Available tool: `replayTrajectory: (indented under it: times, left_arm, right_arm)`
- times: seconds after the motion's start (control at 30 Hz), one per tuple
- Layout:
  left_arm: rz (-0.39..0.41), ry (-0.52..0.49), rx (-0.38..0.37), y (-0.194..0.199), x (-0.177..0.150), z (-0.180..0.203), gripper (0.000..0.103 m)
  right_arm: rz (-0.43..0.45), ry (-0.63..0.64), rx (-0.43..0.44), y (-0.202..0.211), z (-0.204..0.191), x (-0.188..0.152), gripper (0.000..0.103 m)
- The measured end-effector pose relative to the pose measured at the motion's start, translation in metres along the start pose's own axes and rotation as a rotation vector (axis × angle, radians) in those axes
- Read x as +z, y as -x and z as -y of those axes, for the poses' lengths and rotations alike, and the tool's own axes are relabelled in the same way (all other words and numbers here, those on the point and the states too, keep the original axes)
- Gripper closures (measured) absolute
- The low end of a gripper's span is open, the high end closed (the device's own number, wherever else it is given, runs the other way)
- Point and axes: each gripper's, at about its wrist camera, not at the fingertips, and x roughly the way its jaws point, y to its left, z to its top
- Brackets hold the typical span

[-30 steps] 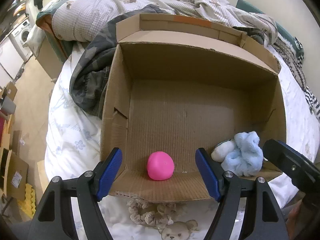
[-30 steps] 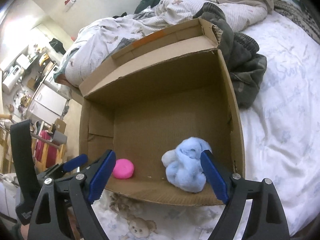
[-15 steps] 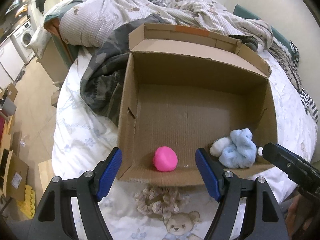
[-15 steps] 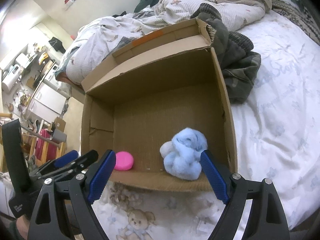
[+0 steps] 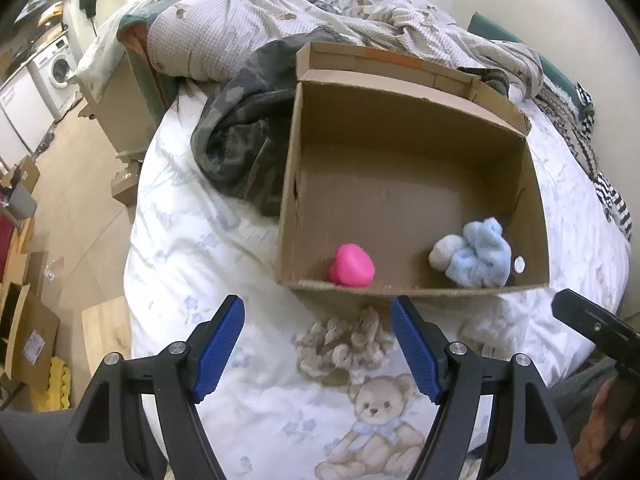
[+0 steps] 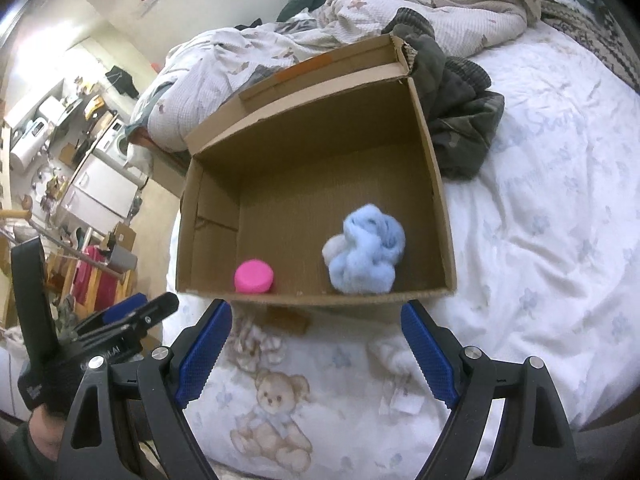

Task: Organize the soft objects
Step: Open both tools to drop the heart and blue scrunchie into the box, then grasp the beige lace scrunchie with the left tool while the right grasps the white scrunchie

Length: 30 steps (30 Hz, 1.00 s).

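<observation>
- I see a big bed [image 5: 188, 240] with a white teddy-bear sheet, and everything sits on it.
- A brown cardboard box [image 5: 404, 184] stands open on the bed, past both pairs of my fingers.
- Inside the box, near its front wall, lie a fluffy blue soft toy [image 5: 476, 256] on the right side and a small pink soft ball [image 5: 352, 266] on the left side. They are well apart.
- A beige scrunchie [image 5: 344, 344] lies on the sheet just outside the front wall of the box. I think it goes in next.
- The scrunchie sits right between the spread fingers of my left gripper [image 5: 318, 350], low in that view, so the left hand is nearer.
- My right gripper [image 6: 316, 354] is spread wide too and grasps nothing.
</observation>
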Motion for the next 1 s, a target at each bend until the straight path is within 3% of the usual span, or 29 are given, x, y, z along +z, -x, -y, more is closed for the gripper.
replayTrajectory:
  times: [0.27,0.53,0.73,1.0]
  left_arm:
    - [-0.037,0.070,0.013,-0.006,-0.014,-0.029,0.030]
    - [-0.107,0.195,-0.041,-0.020,-0.017,-0.048,0.030]
    - [-0.215,0.133,-0.067,-0.047,-0.022,-0.026,0.030]
    - [-0.240,-0.017,-0.050,-0.072,-0.028,0.022,0.030]
  right_arm:
    - [-0.049,-0.033,-0.040,0.001,0.017,-0.014,0.011]
    - [-0.101,-0.074,-0.087,-0.011,0.026,-0.021,0.011]
    - [-0.127,-0.078,-0.106,-0.018,0.029,-0.020,0.011]
    - [-0.152,-0.105,-0.133,-0.026,0.039,-0.020,0.011]
